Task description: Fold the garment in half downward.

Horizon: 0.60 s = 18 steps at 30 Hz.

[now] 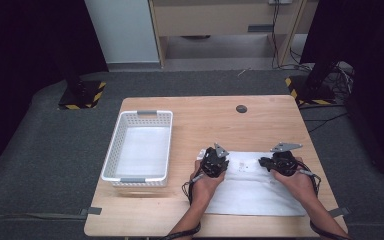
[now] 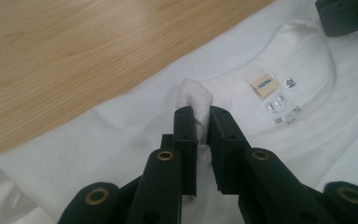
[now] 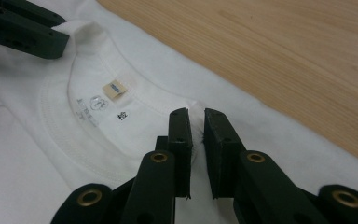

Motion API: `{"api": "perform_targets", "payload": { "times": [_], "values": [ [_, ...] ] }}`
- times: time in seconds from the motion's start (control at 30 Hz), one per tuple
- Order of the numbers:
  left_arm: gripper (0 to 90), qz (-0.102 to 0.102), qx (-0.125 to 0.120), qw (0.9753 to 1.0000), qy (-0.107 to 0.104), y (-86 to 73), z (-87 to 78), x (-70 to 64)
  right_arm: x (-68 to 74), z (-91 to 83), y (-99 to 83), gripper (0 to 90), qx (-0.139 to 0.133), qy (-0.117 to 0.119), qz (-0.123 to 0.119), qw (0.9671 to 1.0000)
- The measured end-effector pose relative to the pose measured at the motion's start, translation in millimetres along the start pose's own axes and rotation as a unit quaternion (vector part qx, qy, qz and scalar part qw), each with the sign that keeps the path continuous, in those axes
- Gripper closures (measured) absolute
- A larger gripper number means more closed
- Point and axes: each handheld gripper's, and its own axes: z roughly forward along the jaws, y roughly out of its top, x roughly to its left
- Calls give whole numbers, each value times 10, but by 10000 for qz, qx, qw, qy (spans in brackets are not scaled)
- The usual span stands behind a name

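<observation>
A: What do we have on the table [image 1: 210, 112]?

B: We see a white T-shirt [image 1: 252, 187] lying flat on the near right part of the wooden top, collar toward the far side. Inside the neckline sits a small tan label [image 2: 264, 85] with printed marks just beside it; we cannot read the print.

A: How do the grippers stand?

B: The left gripper [image 2: 203, 116] has its jaws clamped on a raised pinch of fabric at the collar's edge. The right gripper [image 3: 196, 119] sits at the opposite side of the collar with a narrow gap between its jaws and a thin fold of cloth in that gap; we cannot tell whether it presses the cloth. Each hand [image 1: 207, 182] rests on the shirt.

A: Edges and room?

B: The shirt's right edge runs near the table's right edge. A white slotted basket [image 1: 115, 150] stands at the left, well apart from the shirt. Bare wood lies beyond the collar, up to a dark round plug [image 1: 241, 108].

A: Anything hidden?

B: The hands cover the shoulder areas, and the forearms are cut off at the bottom of the high view.
</observation>
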Motion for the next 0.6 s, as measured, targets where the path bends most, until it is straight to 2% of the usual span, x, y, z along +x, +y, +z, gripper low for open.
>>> {"api": "perform_targets", "payload": {
  "times": [0.17, 0.33, 0.53, 0.6],
  "values": [
    [829, 40, -140, 9999, 18, 18, -143, -55, 29, -127, 39, 823, -130, 55, -40, 9999],
    [836, 27, -200, 9998, -3, -17, -316, -121, 82, -230, 21, 825, -144, 105, -136, 9997],
    [836, 15, -318, 9995, -77, -129, -504, -246, 202, -384, -16, 824, -233, 198, -229, 9993],
    [836, 60, -276, 9995, -113, -181, -524, -286, 244, -425, -53, 821, -221, 212, -267, 9992]
  ]
}}
